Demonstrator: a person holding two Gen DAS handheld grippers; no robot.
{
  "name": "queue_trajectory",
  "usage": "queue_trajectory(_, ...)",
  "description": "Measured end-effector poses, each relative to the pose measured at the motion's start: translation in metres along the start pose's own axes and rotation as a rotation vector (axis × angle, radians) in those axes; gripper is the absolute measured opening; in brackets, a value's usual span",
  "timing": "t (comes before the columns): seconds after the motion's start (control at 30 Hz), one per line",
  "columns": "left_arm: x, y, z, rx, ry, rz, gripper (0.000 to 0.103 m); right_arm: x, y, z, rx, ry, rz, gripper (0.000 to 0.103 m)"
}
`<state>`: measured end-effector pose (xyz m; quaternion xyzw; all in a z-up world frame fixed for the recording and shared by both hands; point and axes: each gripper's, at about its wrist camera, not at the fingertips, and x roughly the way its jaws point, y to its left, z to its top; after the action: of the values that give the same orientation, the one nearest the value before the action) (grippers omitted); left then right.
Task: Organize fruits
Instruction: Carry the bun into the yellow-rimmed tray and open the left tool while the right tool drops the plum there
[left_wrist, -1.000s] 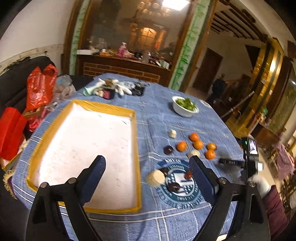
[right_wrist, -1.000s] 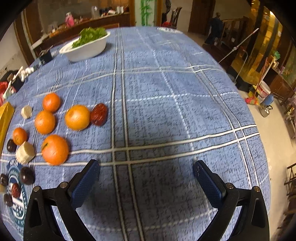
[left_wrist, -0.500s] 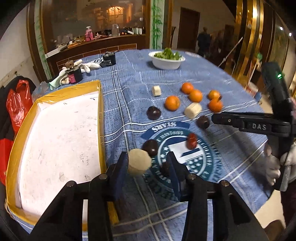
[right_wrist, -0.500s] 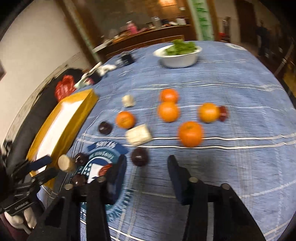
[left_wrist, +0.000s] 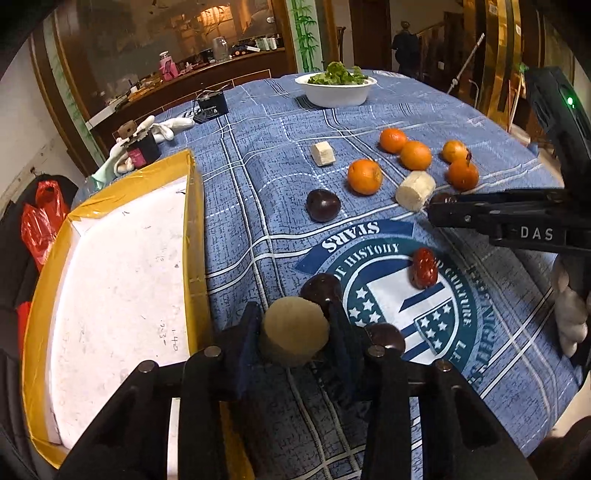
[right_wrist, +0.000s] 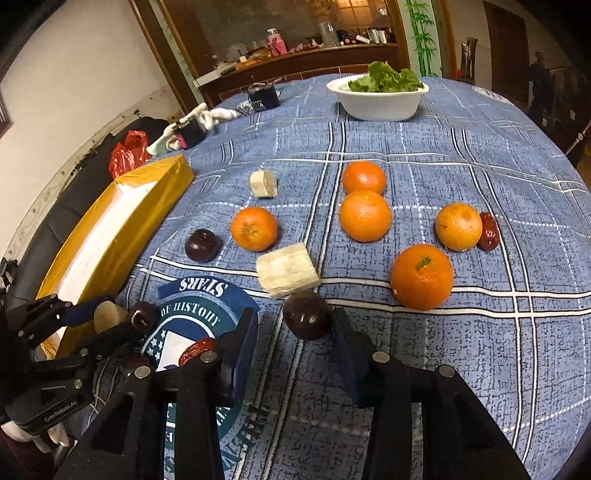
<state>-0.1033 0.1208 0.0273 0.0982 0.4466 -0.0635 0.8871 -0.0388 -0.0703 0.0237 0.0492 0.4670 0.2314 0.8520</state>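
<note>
Left wrist view: left gripper (left_wrist: 295, 334) clamping pale round cylinder chunk (left_wrist: 295, 336) between dark blue pads, just beside yellow-taped white foam tray (left_wrist: 110, 280). Right gripper (right_wrist: 293, 332) sitting half-open, fingers flanking glossy dark plum (right_wrist: 306, 319), one pad touching. Dimpled oranges (right_wrist: 365, 216) resting on blue checked cloth (right_wrist: 480, 350)

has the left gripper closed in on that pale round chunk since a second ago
Yes. The left gripper moved toward the blue emblem, jaws now shut on the pale cylindrical fruit chunk.
</note>
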Motion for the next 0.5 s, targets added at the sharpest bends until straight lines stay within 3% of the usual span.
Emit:
queue_trajectory(0.03, -0.001, 0.002, 0.0, -0.013, -0.004, -0.006, 0.036, 0.001, 0.0, 0.0, 0.002, -0.001, 0.0, 0.041)
queue_trajectory(0.1, -0.006, 0.005, 0.001, -0.045, -0.025, -0.032, 0.036, 0.001, -0.002, 0.001, 0.01, -0.002, -0.024, 0.026)
queue_trajectory(0.3, -0.031, 0.026, 0.004, -0.154, -0.101, -0.123, 0.036, -0.008, 0.006, -0.002, 0.022, -0.018, 0.006, 0.026)
queue_trajectory(0.5, -0.059, 0.075, -0.004, -0.289, -0.172, -0.108, 0.036, -0.029, 0.058, 0.004, -0.066, -0.047, 0.095, 0.027)
